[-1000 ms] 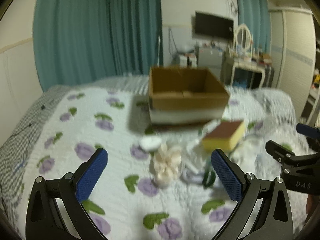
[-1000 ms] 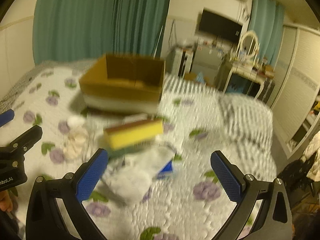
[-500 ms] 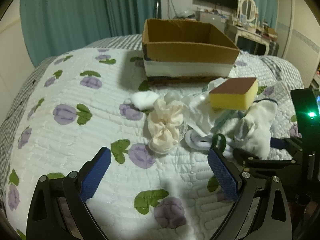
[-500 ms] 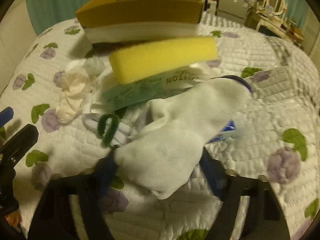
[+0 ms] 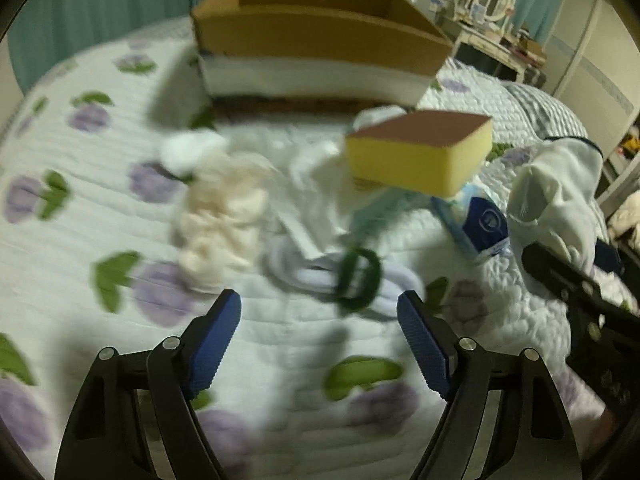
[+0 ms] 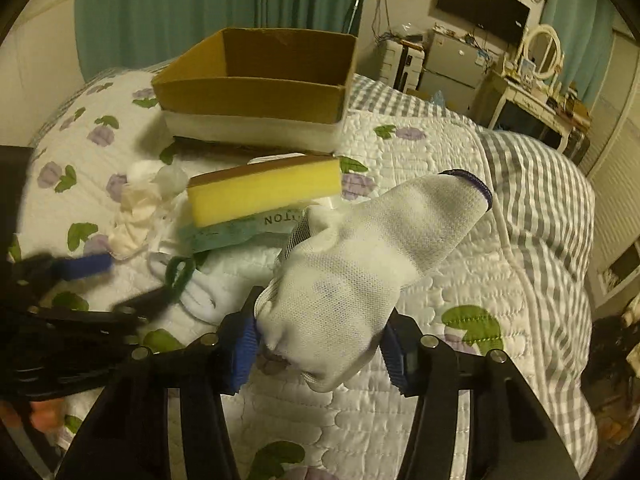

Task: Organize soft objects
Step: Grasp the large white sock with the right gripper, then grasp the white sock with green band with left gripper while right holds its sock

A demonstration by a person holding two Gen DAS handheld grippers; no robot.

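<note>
My right gripper [image 6: 320, 344] is shut on a white sock [image 6: 360, 256] with a dark cuff and holds it above the quilt; the sock also shows at the right of the left wrist view [image 5: 556, 200]. My left gripper [image 5: 320, 332] is open and empty, low over the quilt, just in front of a green loop [image 5: 358, 276] lying on white cloth. A yellow sponge [image 5: 420, 156] with a brown top sits on the pile, also in the right wrist view [image 6: 264, 192]. A cream cloth [image 5: 220, 220] lies to the left. An open cardboard box [image 6: 260, 80] stands behind the pile.
A blue and white packet [image 5: 480, 220] lies right of the sponge. A green paper label [image 6: 240, 232] lies under the sponge. The bed has a white quilt with purple flowers [image 5: 80, 200]. A dresser with a mirror [image 6: 540, 60] stands beyond the bed.
My right gripper has closed on the white sock and lifted it off the pile. My left gripper has moved forward and lower toward the green loop.
</note>
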